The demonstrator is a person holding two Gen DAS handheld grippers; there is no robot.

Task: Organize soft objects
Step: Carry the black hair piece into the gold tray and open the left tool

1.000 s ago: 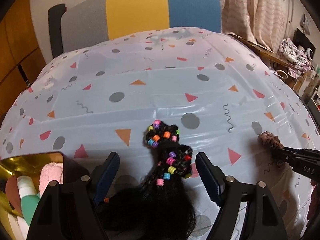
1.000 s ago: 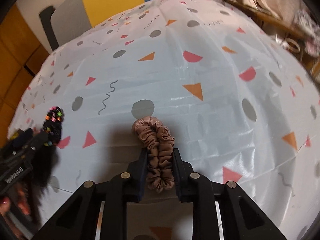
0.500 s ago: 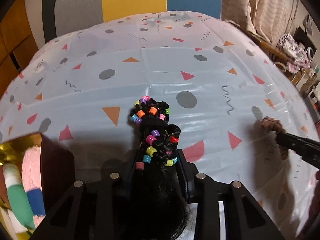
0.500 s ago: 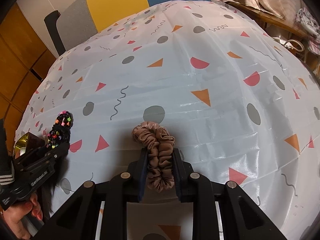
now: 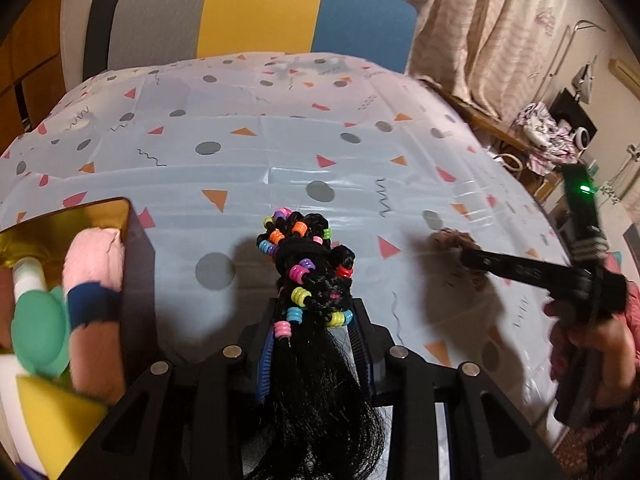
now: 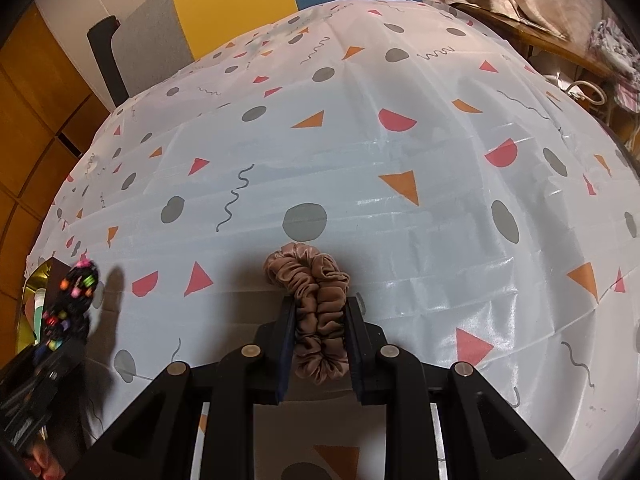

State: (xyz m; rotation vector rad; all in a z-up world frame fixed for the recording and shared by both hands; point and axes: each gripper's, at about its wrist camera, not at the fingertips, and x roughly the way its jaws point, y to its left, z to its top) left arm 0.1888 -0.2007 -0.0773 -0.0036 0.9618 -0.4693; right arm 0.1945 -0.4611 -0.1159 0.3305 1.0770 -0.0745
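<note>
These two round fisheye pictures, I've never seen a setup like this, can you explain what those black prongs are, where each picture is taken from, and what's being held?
There is no robot here. A person holds a hand-held two-finger gripper in each hand, and a wide-angle camera on each one looks forward along its fingers. The black prongs at the bottom of each picture are those fingers.

The left wrist view shows the left gripper closed on a black hairpiece with coloured beads. Its jaws have just been closing, with the hairpiece between them. At its left sits a gold-lined box already holding soft things.

The right wrist view shows the right gripper clamped on a brown satin scrunchie.

Under both is a tablecloth printed with triangles, dots and squiggles. Each gripper also shows at the edge of the other's picture.
</note>
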